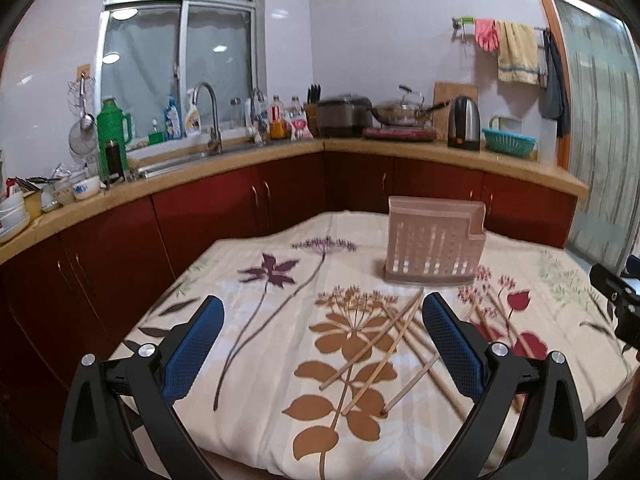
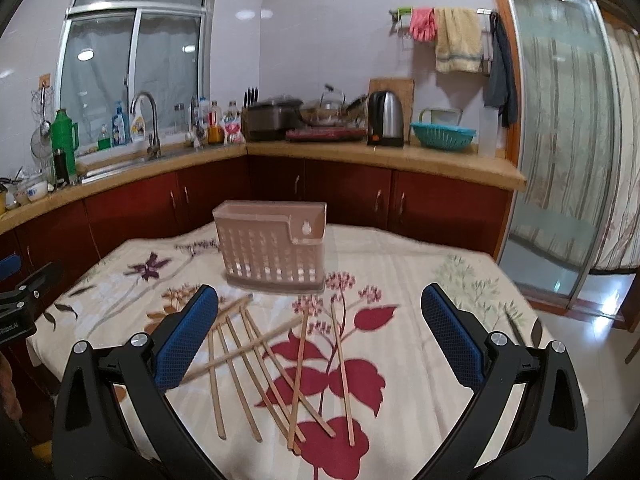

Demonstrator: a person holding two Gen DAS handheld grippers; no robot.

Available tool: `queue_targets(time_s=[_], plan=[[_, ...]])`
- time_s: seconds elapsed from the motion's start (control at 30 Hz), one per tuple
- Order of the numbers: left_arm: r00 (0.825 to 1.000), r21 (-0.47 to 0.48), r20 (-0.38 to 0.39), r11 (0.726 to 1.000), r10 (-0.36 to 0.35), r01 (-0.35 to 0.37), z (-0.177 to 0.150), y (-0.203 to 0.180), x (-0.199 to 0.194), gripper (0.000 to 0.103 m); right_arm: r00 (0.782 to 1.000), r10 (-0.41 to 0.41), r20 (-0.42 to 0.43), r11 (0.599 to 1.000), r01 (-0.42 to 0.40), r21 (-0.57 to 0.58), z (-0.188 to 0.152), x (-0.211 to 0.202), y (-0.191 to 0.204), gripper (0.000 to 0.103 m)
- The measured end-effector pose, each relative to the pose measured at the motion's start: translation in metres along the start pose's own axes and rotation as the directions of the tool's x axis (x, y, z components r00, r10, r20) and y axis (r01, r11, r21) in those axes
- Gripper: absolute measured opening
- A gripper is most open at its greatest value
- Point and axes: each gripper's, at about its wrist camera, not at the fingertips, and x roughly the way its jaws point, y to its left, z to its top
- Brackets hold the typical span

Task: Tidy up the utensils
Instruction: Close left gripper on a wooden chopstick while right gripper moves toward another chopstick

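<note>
The right hand-held gripper (image 2: 320, 320) hovers spread wide and empty over loose, crisscrossed wooden chopsticks (image 2: 280, 364) on the floral-cloth tabletop (image 2: 420, 280). The left hand-held gripper (image 1: 322, 332), equally released, hangs just left of them. The pinkish slotted plastic utensil holder (image 2: 272, 252) stands upright just beyond the chopsticks.

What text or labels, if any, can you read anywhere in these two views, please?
"Robot.AI" (partly cut off): white print on the left gripper's black body, at the edge of the right wrist view.
Labels on the detergent bottles by the sink: too small and blurred to read.
Nothing else is legible.
</note>
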Motion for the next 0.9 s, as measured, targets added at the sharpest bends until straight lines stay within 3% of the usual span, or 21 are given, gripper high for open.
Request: queue_targets(time_s=[0.33, 0.57, 0.63, 0.67, 0.7, 0.77, 0.9], plan=[[0.988, 0.04, -0.152, 0.999, 0.012, -0.006, -0.044, 0.007, 0.073, 0.096, 0.988, 0.015, -0.152, 1.0, -0.013, 0.015, -0.045, 0.055, -0.012, 0.099], [0.977, 0.085, -0.212, 0.996, 0.002, 0.016, -0.061, 0.005, 0.116, 0.095, 0.974, 0.029, -0.226, 0.999, -0.022, 0.036, -0.062, 0.088, -0.018, 0.099], [0.974, 0.103, -0.228, 0.994, 0.001, 0.023, -0.065, 0.004, 0.126, 0.092, 0.969, 0.033, -0.245, 0.999, -0.024, 0.039, -0.065, 0.096, -0.019, 0.099], [0.971, 0.11, -0.238, 0.993, -0.008, 0.036, -0.068, 0.003, 0.13, 0.085, 0.967, 0.036, -0.254, 0.999, -0.027, 0.041, -0.066, 0.1, -0.019, 0.099], [0.968, 0.114, -0.248, 0.992, -0.022, 0.052, -0.069, 0.003, 0.133, 0.07, 0.965, 0.038, -0.26, 0.999, -0.028, 0.043, -0.066, 0.103, -0.019, 0.099], [0.956, 0.11, -0.29, 0.99, -0.054, 0.09, -0.074, 0.002, 0.141, 0.066, 0.962, 0.044, -0.27, 0.998, -0.032, 0.05, -0.068, 0.108, -0.019, 0.099], [0.952, 0.147, -0.3, 0.984, -0.054, 0.102, -0.079, -0.003, 0.147, 0.061, 0.958, 0.052, -0.281, 0.997, -0.036, 0.061, -0.069, 0.115, -0.02, 0.099]])
